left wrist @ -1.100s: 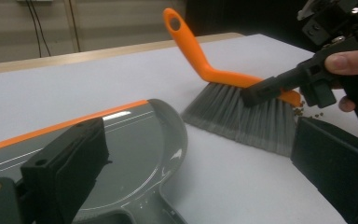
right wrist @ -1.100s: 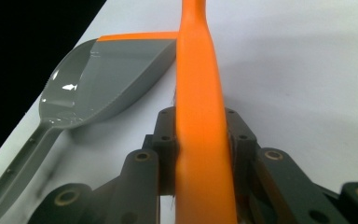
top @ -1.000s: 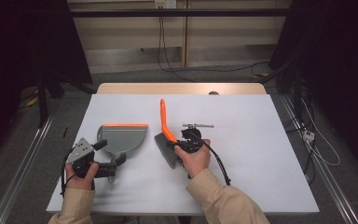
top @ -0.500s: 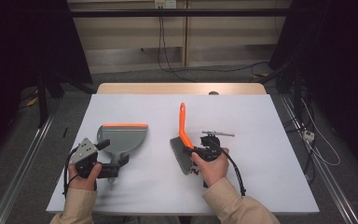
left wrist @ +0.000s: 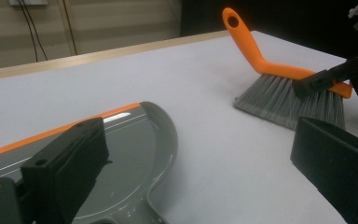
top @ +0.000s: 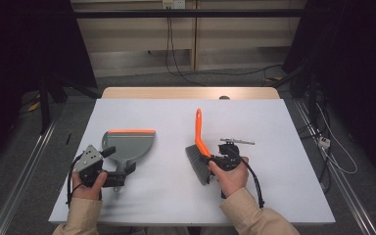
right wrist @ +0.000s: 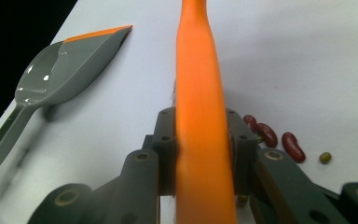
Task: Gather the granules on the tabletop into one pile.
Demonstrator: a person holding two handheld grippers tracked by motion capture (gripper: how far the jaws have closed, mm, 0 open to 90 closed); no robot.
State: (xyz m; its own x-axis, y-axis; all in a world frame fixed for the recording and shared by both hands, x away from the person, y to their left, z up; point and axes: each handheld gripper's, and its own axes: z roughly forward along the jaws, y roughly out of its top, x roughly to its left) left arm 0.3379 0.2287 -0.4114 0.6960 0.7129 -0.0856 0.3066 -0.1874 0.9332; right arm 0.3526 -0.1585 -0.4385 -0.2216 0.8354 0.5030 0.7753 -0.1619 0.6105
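Shifted rightward since before, the right gripper [top: 214,160], clamping the orange-handled grey-bristled brush [top: 199,147], could scatter what look like beans [right wrist: 279,140].

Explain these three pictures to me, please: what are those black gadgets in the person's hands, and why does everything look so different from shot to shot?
A person sits at a white table and holds hand-worked tongs in each hand; there is no robot arm. The high view looks down from above. The other two pictures come from small cameras that ride on the tongs themselves, so they look along the black jaws from close up.

The right tongs are shut on the orange back of a hand brush, whose grey bristles rest on the table. The left tongs sit at the handle end of a grey dustpan with an orange lip; their jaws stand wide apart.

In the right gripper view, a few red beans and one small green one lie beside the brush.
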